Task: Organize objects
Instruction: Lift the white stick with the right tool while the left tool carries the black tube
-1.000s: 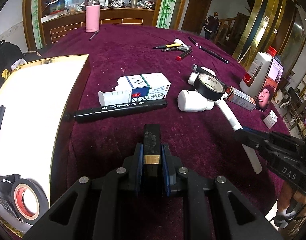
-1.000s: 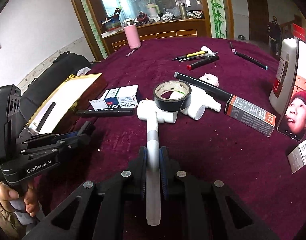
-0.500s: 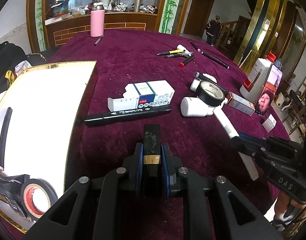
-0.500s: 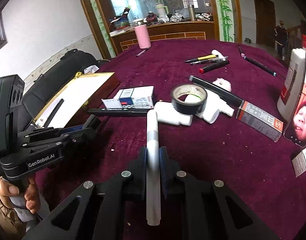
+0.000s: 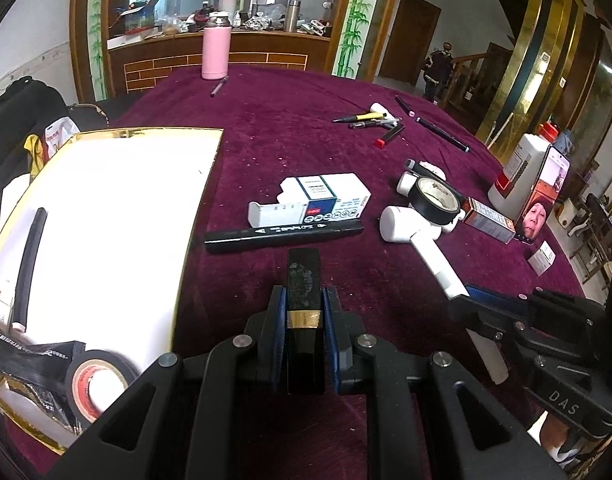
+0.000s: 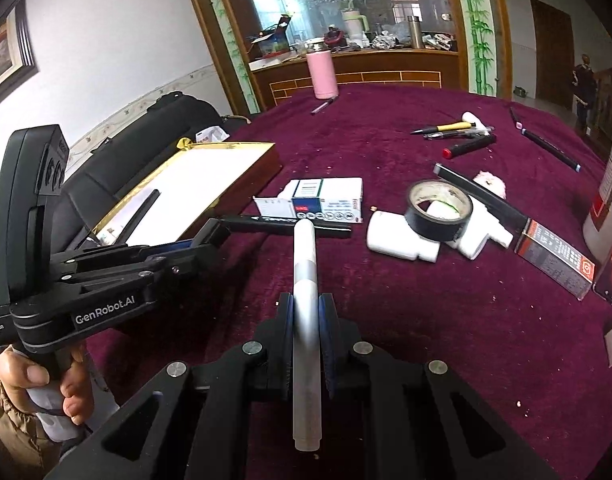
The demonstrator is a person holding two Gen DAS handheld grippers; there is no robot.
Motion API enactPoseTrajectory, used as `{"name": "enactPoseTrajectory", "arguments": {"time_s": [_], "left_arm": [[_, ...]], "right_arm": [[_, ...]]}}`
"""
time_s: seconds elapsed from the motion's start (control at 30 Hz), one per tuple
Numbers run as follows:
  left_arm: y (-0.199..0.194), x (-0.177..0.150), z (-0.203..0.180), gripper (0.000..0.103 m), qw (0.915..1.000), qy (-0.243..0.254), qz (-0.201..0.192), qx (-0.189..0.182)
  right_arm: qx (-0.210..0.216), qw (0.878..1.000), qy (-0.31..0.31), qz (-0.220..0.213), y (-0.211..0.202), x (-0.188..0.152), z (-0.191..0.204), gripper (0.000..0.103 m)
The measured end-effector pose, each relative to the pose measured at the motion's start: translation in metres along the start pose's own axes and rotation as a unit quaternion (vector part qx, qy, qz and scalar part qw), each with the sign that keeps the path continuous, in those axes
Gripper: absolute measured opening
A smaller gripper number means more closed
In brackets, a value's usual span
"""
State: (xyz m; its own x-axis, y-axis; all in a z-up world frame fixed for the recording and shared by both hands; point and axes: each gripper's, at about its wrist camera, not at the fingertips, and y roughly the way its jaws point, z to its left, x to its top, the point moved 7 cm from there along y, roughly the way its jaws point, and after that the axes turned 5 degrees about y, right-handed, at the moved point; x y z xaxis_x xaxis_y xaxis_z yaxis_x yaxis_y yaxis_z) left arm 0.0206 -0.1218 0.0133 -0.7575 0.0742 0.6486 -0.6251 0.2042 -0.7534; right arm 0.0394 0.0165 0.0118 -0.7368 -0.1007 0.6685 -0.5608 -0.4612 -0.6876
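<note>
Lifted clear of the white bottles since a second ago, a white pen rides pinched in the right gripper. Beside it the left gripper clamps a black block, both apparently bound for the gold-rimmed tray at left, where tape and a pen already lie.

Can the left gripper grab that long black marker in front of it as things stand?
Probably not: the left gripper is already shut on a black bar. The path to the black marker looks clear otherwise.

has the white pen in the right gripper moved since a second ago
Yes. The white pen, whose tip lay against the white bottle, now points left of it at the black marker.
</note>
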Motion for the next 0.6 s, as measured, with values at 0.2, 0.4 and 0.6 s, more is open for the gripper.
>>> {"name": "enactPoseTrajectory", "arguments": {"time_s": [0.2, 0.4, 0.6], "left_arm": [[-0.009, 0.001, 0.012, 0.017, 0.9999, -0.007, -0.007, 0.01], [-0.02, 0.002, 0.027, 0.017, 0.9995, -0.017, -0.016, 0.022], [-0.029, 0.005, 0.042, 0.017, 0.9987, -0.026, -0.024, 0.036]], "right_arm": [[0.01, 1.0, -0.009, -0.002, 0.002, 0.004, 0.012, 0.014], [0.023, 1.0, -0.017, -0.001, 0.009, 0.01, 0.023, 0.014], [0.035, 0.999, -0.025, 0.002, 0.017, 0.013, 0.035, 0.014]]}}
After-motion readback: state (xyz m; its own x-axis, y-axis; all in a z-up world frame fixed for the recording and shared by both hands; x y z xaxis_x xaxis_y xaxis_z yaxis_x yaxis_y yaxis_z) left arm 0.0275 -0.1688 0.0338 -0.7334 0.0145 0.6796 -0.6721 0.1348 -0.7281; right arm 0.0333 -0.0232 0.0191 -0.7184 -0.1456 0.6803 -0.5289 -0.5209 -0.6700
